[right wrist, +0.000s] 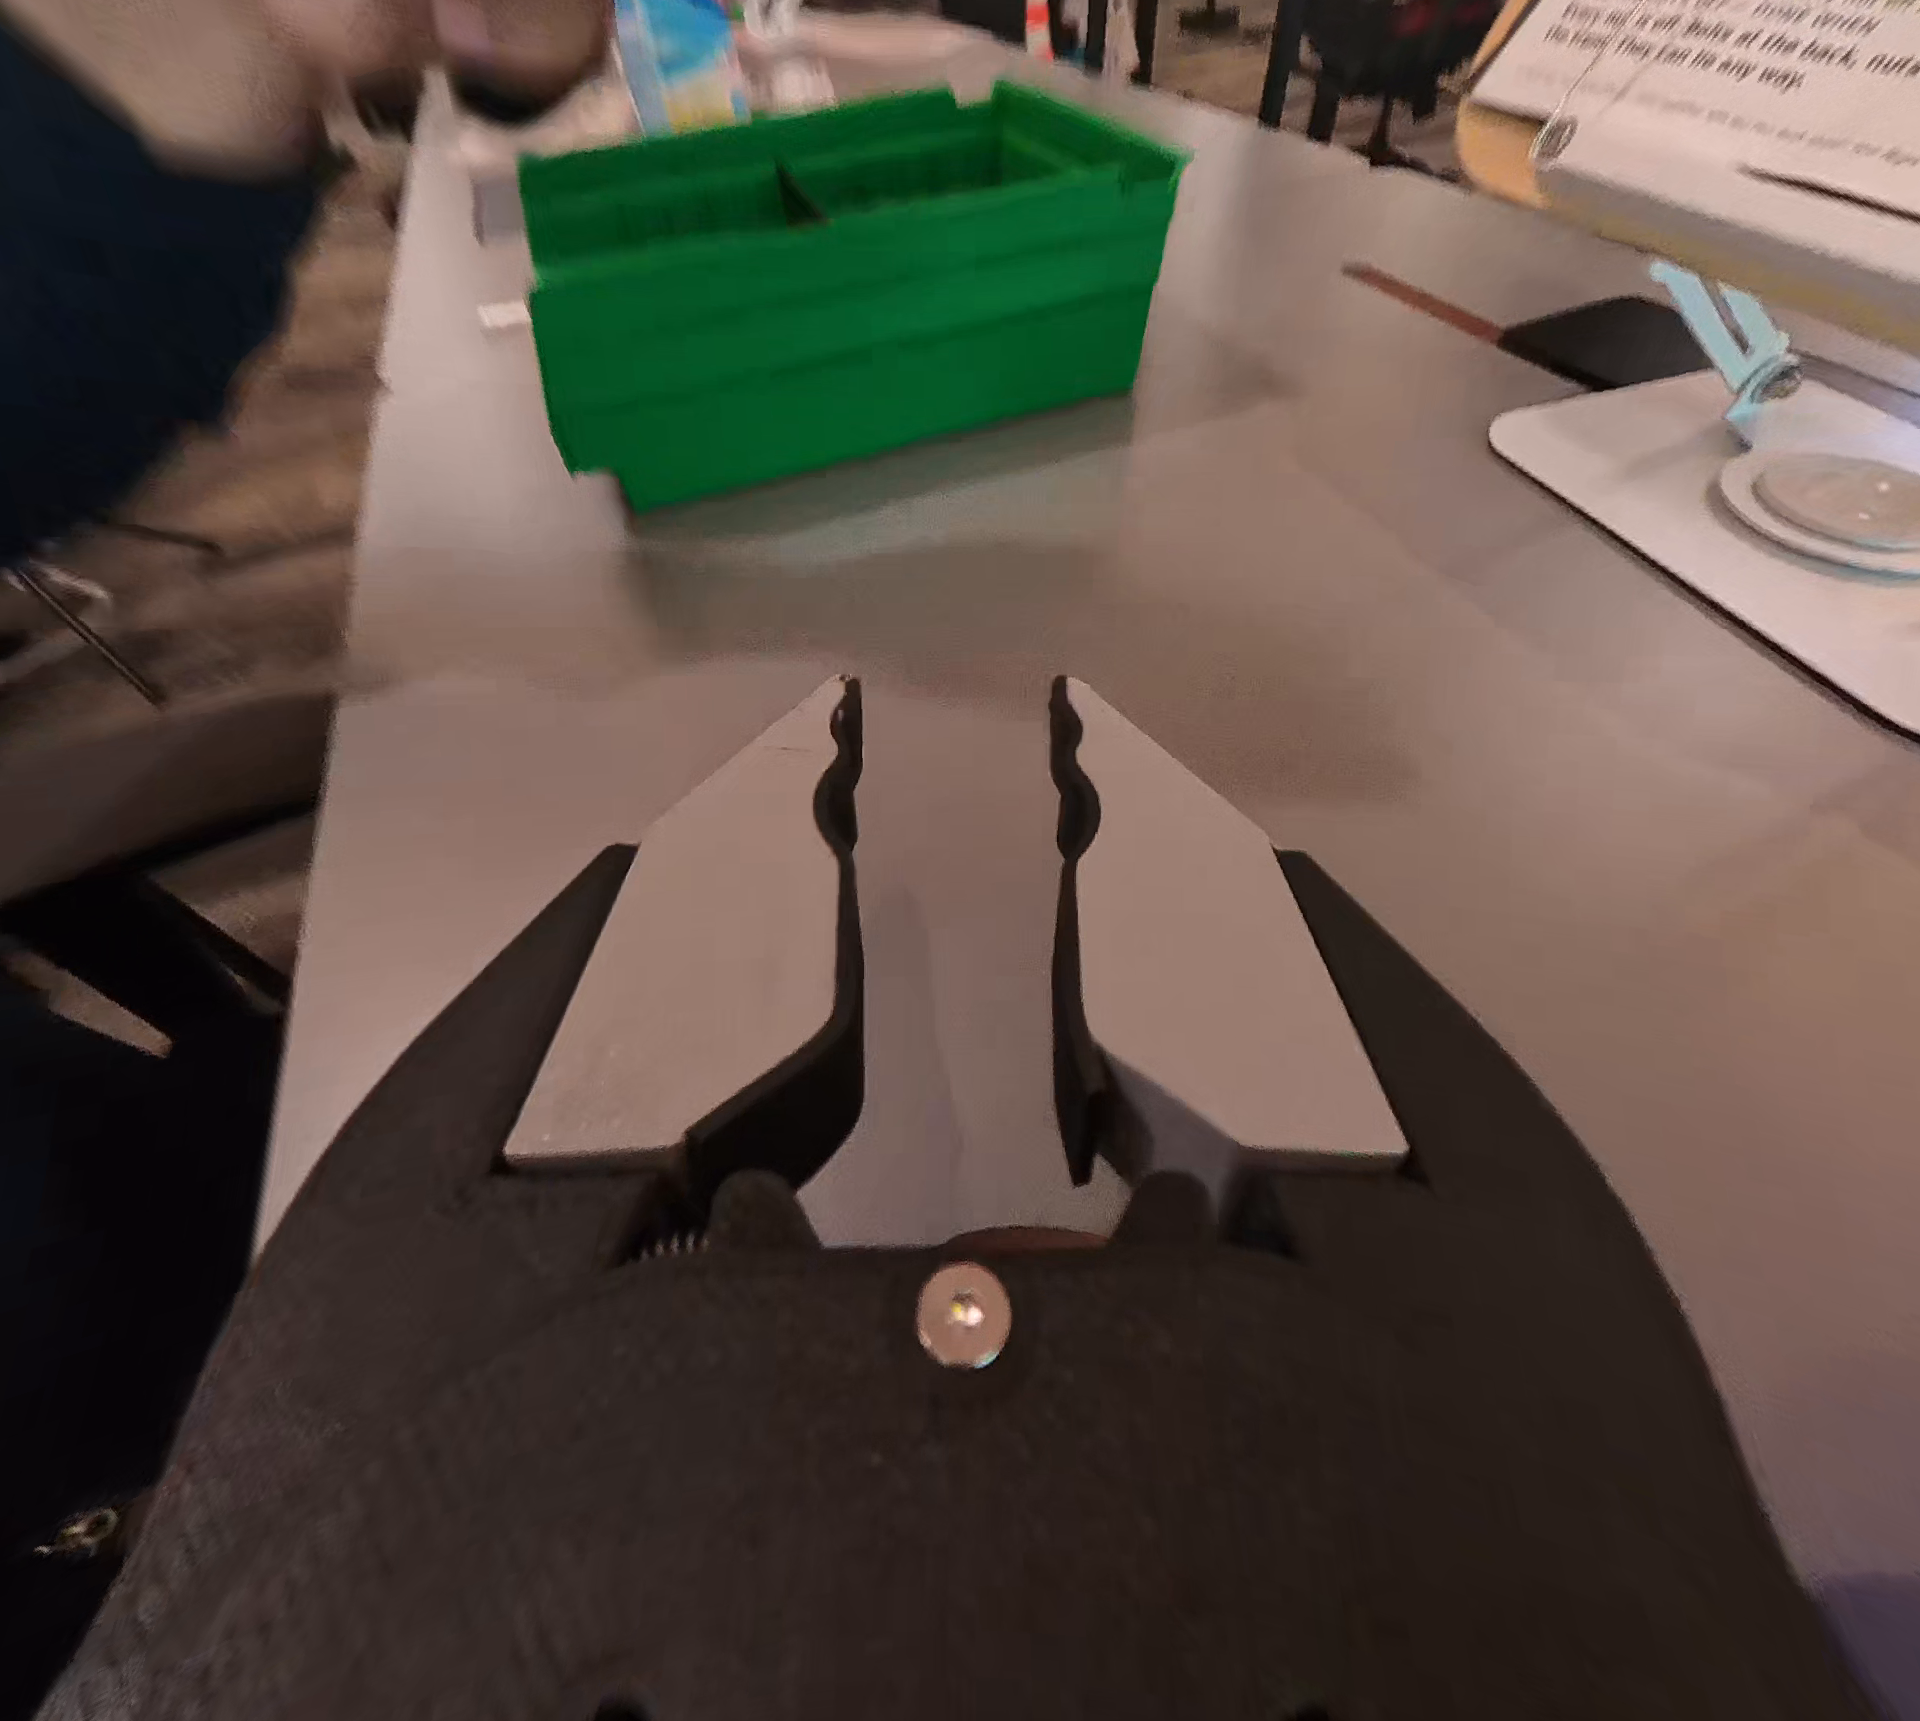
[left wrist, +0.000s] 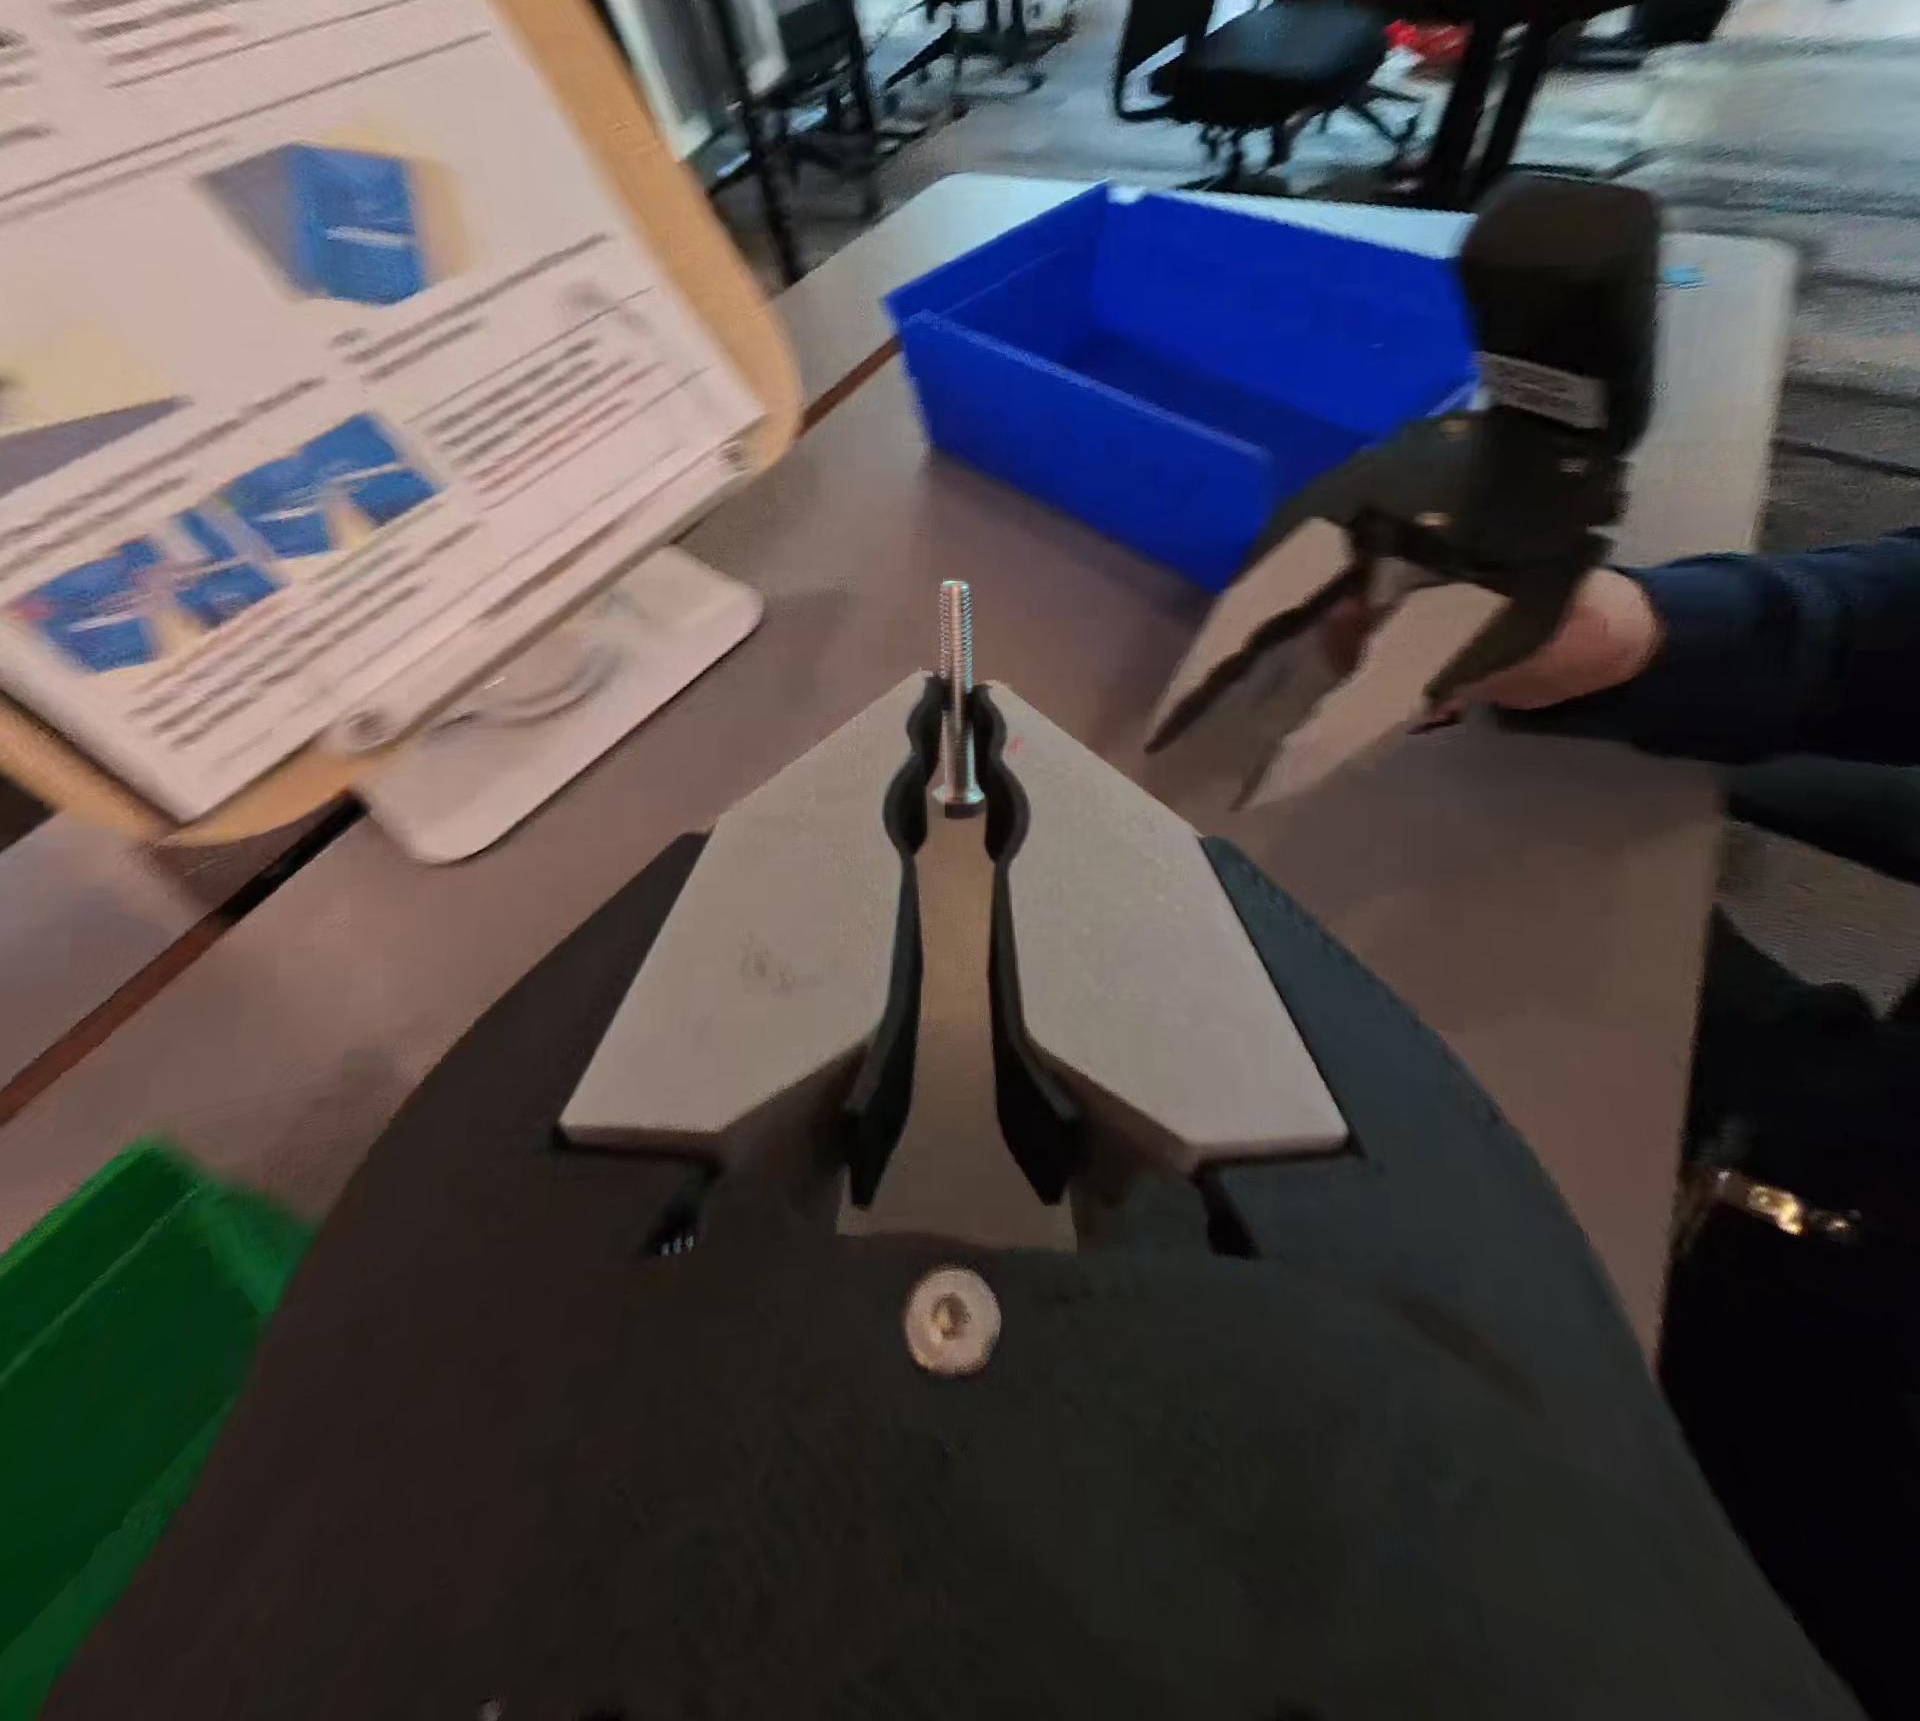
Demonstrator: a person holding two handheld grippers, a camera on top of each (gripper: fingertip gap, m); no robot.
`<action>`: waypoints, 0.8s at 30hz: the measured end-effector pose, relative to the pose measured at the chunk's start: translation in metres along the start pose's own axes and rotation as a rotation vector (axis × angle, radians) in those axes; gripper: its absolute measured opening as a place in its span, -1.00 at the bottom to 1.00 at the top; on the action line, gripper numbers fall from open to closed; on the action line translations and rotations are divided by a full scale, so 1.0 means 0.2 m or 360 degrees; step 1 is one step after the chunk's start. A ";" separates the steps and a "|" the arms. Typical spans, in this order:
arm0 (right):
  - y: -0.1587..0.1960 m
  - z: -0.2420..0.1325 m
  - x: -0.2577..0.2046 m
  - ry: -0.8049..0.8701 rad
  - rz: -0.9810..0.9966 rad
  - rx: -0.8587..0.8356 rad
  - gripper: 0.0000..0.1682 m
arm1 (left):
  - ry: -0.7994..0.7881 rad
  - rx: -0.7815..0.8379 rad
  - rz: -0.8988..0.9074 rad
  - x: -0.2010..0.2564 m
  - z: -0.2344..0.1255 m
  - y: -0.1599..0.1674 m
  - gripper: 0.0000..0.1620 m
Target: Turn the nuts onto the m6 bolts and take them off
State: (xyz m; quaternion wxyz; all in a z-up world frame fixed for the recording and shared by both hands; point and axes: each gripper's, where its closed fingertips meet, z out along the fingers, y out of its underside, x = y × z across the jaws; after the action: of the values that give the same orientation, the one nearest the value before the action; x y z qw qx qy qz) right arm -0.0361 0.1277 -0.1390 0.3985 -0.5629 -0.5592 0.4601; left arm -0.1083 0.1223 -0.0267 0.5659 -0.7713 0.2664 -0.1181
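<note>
My left gripper [left wrist: 956, 703] is shut on a silver bolt [left wrist: 954, 632], gripped low on its shank, the hex head between the fingers and the threaded end pointing away. No nut shows on the bolt. My right gripper [right wrist: 954, 684] is open and empty above the grey table [right wrist: 1247, 736]. It also shows in the left wrist view [left wrist: 1205, 772], to the right of the bolt, held by a hand [left wrist: 1579, 643] in a dark sleeve, its jaws apart. No loose nut is in view.
A blue bin [left wrist: 1091, 424] stands behind the bolt on the table. A green divided bin [right wrist: 852, 362] stands ahead of the right gripper; its corner shows in the left wrist view [left wrist: 94, 1359]. An instruction sheet on a stand [left wrist: 312, 321] is at the left. Tip to tip, the grippers are about 15 cm apart.
</note>
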 end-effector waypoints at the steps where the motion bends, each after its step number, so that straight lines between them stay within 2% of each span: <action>1: -0.04 -0.03 0.01 -0.0017 0.0036 0.0072 -0.61 | 0.0057 0.0047 0.0008 0.10 0.07 0.01 -0.96; 6: -0.15 -0.17 0.05 -0.0069 0.0145 0.0322 -0.71 | 0.0183 0.0298 -0.0032 0.33 0.33 0.11 -0.96; 10: -0.17 -0.18 0.07 -0.0134 0.0248 0.0379 -0.74 | 0.0252 0.0254 -0.0061 0.39 0.49 0.25 -0.95; 14: -0.10 -0.12 0.07 -0.0136 0.0285 0.0257 -0.79 | 0.0235 0.0290 0.0033 0.42 0.51 0.29 -0.96; 16: -0.08 -0.09 0.07 -0.0130 0.0295 0.0218 -0.92 | 0.0225 0.0301 0.0036 0.42 0.51 0.30 -0.96; 24: -0.07 -0.09 0.09 -0.0127 0.0344 0.0208 -0.94 | 0.0175 0.0311 0.0005 0.41 0.52 0.31 -0.95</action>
State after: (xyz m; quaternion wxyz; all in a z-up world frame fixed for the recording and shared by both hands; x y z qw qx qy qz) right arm -0.0237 0.1467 -0.1223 0.3599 -0.5740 -0.4795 0.5578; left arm -0.0073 0.1490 -0.1283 0.6232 -0.7043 0.2853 -0.1848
